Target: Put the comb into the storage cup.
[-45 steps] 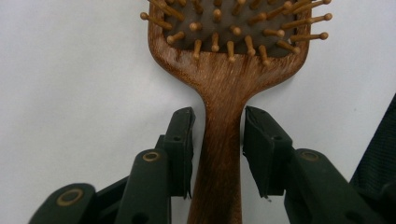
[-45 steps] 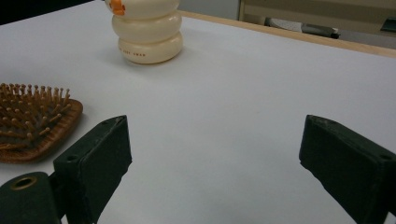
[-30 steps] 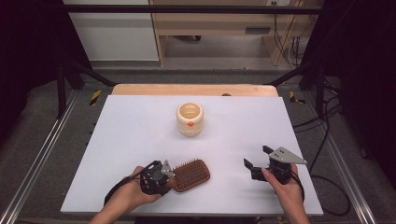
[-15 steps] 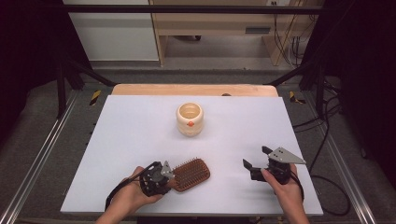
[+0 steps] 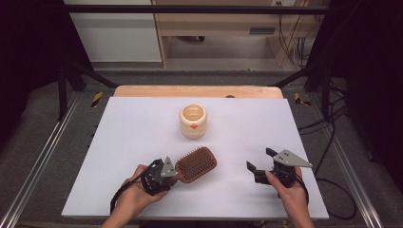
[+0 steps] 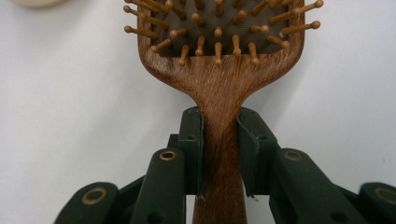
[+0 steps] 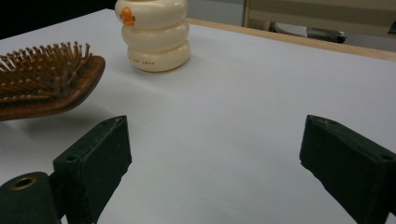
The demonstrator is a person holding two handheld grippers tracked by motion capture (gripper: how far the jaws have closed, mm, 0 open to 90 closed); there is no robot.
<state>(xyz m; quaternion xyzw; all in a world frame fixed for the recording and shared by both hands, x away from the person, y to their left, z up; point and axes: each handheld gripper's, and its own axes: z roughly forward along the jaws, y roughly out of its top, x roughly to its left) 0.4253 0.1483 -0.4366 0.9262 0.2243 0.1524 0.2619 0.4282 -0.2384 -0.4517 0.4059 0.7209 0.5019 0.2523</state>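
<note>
Clearly the left gripper (image 6: 219, 135) has its jaws pinching the hairbrush (image 6: 219, 56) at its neck: stiff, light wood, well held; the right gripper (image 7: 215, 163) has its jaws spread.

Brown wooden hairbrush (image 5: 196, 164), cream cup (image 5: 193, 120) with orange mark, white table (image 5: 142, 123).

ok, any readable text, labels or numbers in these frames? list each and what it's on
Cream ringed cup: one line of small dark lettering on its lowest ring, too small and blurred to read.
Same cup: an orange mark near the top, a shape rather than letters.
Wooden hairbrush: no text visible.
Left gripper and right gripper: no markings visible.
White table: no text visible.
</note>
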